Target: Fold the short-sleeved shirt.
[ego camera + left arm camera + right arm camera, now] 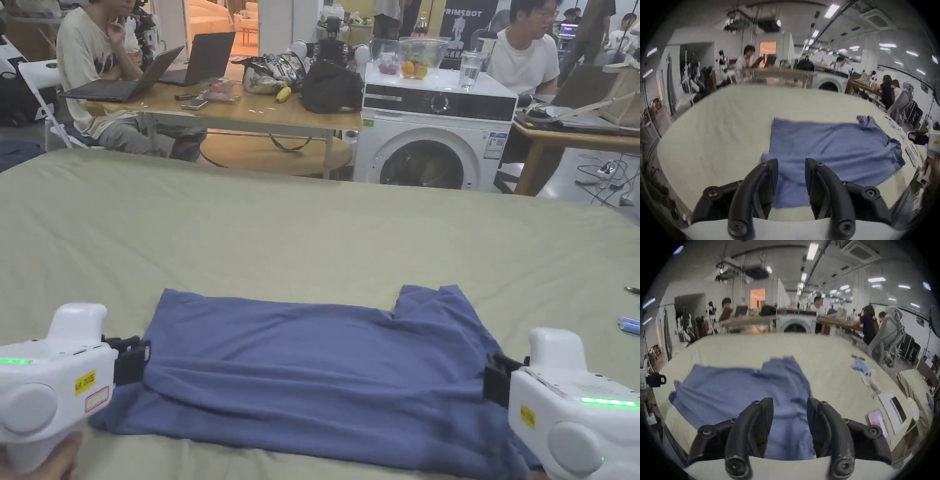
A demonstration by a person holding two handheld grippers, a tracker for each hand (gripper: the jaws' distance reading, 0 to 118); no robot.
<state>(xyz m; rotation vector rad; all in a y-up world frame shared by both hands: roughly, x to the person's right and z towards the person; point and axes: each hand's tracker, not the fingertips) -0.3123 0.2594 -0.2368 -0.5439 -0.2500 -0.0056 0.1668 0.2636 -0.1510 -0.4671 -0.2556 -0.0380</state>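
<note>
This is a shared open-plan lab or workroom: people sit at a wooden surface [250, 115] with laptops [125, 78], a front-loading washing machine [431, 134] stands among the desks, long strip lights [812, 249] and an air-conditioning vent [860, 249] run across the ceiling, and an office chair [890, 337] stands nearby

The bench [312, 225] beyond the shirt [325, 369] is wide and bare, so a claw can pass there freely. On the right side, small things [860, 367], a phone [878, 423] and a white device [894, 410] block the way.
</note>
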